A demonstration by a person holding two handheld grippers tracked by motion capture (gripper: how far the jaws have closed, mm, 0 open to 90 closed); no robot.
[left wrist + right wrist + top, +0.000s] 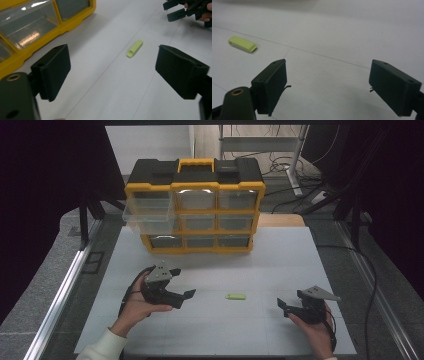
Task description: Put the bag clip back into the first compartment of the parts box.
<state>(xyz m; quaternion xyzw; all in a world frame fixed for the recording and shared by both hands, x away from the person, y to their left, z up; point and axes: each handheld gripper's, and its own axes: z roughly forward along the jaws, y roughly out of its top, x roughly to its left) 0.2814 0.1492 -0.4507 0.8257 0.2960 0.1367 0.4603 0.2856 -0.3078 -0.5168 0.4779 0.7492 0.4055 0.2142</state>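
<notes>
Two hands at the table's near edge each hold a black gripper, a small green piece lying between them.

Left gripper (pixel 182 282) and right gripper (pixel 283 309) both stand spread wide, pinching nothing. Green piece (pixel 235 296) lies flat on the white table (pixel 280 255), apart from both, before a yellow drawer cabinet (pixel 195 210). Being thin and flat, it might skid away if the jaws close too high.

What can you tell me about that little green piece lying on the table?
The green piece is a small, flat, pale yellow-green bar with rounded edges, plastic by its look, with a small notch near one end. It lies flat on the white table, between the two hand-held grippers, touching nothing but the table.
</notes>
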